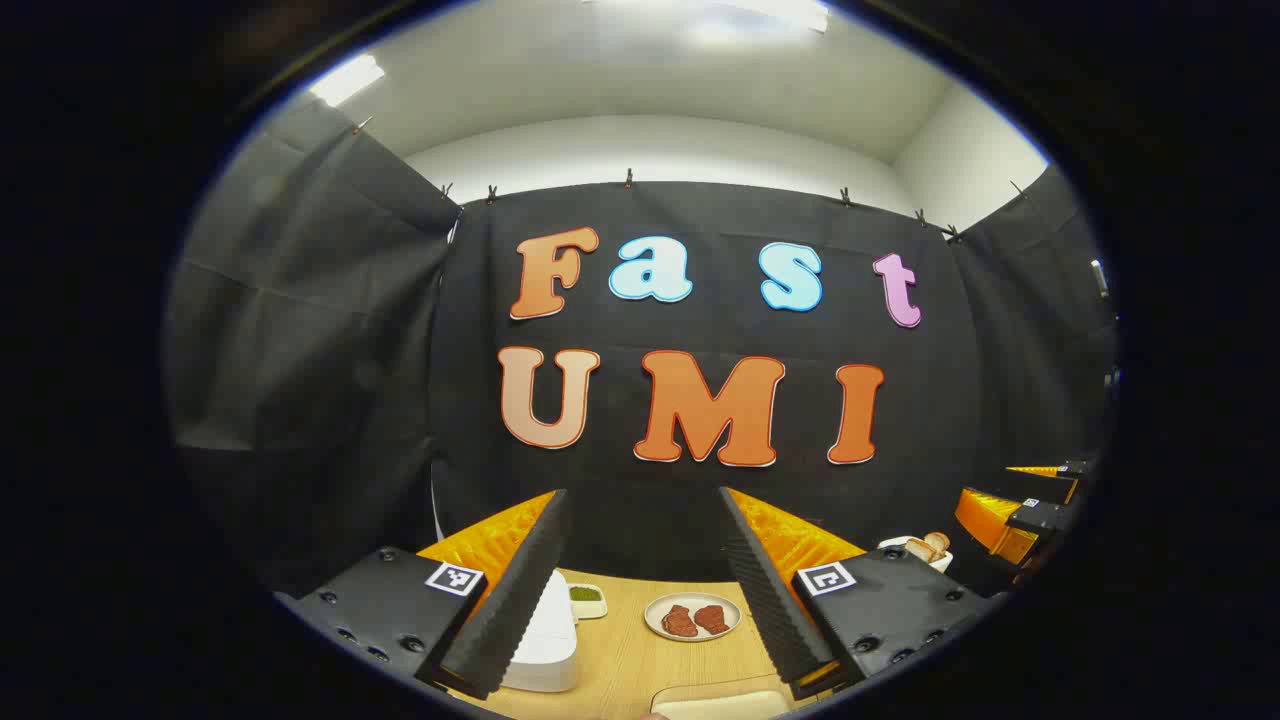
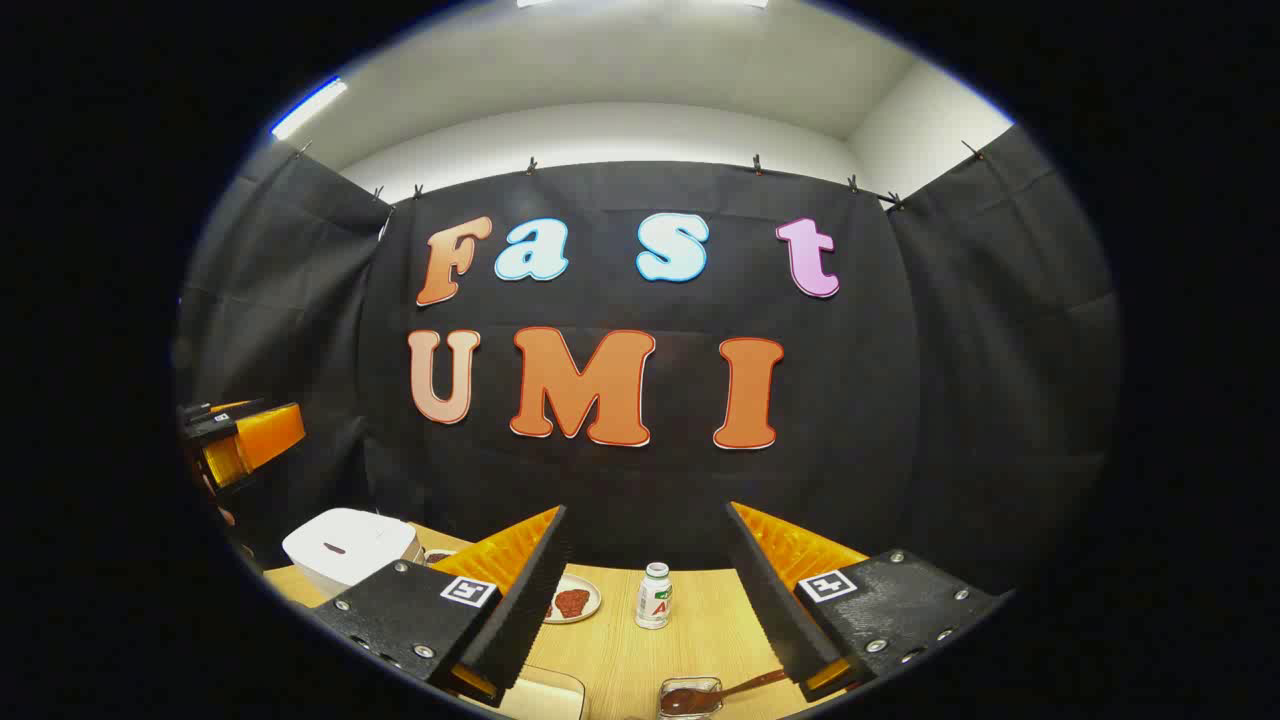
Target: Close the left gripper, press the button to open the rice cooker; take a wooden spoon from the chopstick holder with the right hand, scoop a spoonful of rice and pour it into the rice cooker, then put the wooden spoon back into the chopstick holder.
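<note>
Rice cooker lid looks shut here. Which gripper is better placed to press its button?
Left. The rice cooker lies just beyond the left gripper, beside one finger; its jaws are open and must close first. From the right gripper it sits far off sideways.

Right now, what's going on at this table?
Nothing is being handled yet. The left claw and right claw both hang open above the wooden table. The white rice cooker sits closed. A plate of meat and a small bottle stand untouched farther back.
</note>
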Available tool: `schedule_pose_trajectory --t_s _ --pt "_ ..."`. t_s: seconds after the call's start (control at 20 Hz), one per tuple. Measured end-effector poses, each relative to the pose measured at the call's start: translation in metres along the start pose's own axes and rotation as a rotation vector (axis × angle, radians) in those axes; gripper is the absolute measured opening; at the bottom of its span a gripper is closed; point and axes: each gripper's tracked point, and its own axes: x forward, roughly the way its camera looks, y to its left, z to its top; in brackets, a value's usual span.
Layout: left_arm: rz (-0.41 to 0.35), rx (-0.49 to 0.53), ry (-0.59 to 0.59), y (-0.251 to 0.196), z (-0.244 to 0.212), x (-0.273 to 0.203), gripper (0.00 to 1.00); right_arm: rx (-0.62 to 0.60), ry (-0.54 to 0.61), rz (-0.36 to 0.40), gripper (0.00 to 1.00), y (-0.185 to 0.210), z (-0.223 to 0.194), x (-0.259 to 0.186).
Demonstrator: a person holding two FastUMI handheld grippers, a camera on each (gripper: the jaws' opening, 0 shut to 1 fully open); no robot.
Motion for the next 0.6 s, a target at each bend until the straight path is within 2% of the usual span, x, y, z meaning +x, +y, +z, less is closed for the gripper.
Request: schedule_pose_trajectory --t_s 0.6 --pt "-0.016 0.012 0.025 0.005 -0.004 -0.003 0.98 -0.008 0.017 -0.029 0.94 -0.012 -0.003 -0.008"
